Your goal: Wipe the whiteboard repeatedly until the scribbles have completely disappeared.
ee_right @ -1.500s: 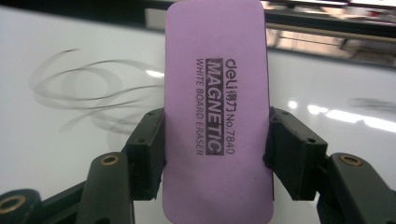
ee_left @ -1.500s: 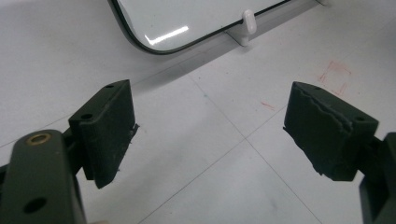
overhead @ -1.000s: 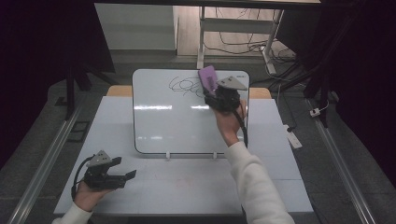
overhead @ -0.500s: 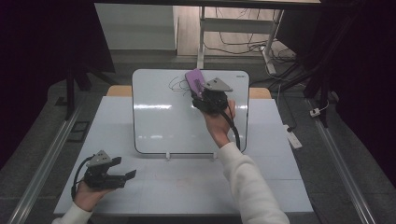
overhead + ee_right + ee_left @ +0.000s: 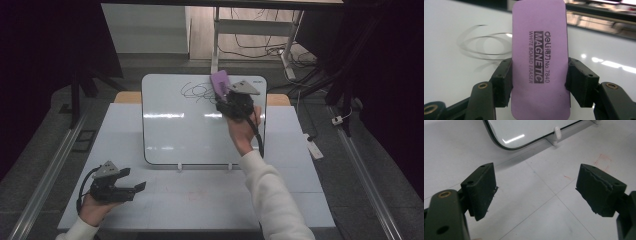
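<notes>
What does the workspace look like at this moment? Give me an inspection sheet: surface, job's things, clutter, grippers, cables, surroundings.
Surface: white table, faint red marks near the front middle.
Job's things: whiteboard propped on two small feet, black scribble near its top edge; purple eraser printed "MAGNETIC WHITE BOARD ERASER".
Clutter: small white item at the table's right edge, too small to identify.
Grippers: right gripper clamps the eraser by its long sides, beside the scribble; left gripper open, low over the table's front left.
Cables: one trails from each gripper; more lie on the floor beyond the table.
Surroundings: dark, metal rails at both sides, a frame behind.
</notes>
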A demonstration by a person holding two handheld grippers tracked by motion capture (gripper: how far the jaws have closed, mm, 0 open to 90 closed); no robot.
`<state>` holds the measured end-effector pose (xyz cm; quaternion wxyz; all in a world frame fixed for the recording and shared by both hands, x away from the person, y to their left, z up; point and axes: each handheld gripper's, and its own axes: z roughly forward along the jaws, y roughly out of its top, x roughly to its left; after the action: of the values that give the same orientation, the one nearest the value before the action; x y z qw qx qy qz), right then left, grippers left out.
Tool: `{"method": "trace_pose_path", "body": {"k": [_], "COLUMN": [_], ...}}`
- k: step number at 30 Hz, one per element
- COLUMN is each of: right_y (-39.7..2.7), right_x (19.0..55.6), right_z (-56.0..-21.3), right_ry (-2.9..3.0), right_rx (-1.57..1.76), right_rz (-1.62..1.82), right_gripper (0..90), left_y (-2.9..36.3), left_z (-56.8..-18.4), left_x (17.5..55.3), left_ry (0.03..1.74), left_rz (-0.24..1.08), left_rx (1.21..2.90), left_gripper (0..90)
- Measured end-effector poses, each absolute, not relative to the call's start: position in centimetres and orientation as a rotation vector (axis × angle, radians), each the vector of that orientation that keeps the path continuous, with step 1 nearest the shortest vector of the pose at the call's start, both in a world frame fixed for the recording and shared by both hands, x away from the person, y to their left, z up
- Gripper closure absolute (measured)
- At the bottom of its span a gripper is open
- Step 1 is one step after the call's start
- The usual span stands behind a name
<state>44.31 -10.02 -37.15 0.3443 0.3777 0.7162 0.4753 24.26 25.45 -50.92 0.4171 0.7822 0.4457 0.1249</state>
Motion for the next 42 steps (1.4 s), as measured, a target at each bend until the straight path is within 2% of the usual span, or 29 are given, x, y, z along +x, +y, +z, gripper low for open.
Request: {"method": "trace_pose_path", "body": {"k": [5,8,19,30,39,42], "right_y": [-5.3,-4.4,-12.8,-5.9,-12.1,-12.4], "right_x": [43.5,43.4,45.4,43.2,44.4,44.3], "right_z": [-38.3,-38.4,-35.9,-37.9,-36.3,-36.3], "right_ry": [1.984,2.01,1.814,2.073,1.93,1.919], "right_rx": [0.9,0.86,1.053,0.882,1.097,1.11], "right_rz": [1.296,1.275,1.236,1.216,1.225,1.228], "right_gripper": [40.8,40.8,40.8,40.8,40.8,40.8], "left_y": [25.5,25.6,25.5,25.6,25.5,25.5], "left_z": [-50.9,-50.9,-50.8,-50.9,-50.8,-50.7], "left_x": [24.2,24.2,24.1,24.1,24.1,24.1], "left_ry": [1.119,1.118,1.118,1.118,1.115,1.111], "left_rz": [0.319,0.317,0.318,0.32,0.32,0.324], "left_rx": [1.961,1.958,1.957,1.957,1.957,1.958], "left_gripper": [17.0,17.0,17.0,17.0,17.0,16.9]}}
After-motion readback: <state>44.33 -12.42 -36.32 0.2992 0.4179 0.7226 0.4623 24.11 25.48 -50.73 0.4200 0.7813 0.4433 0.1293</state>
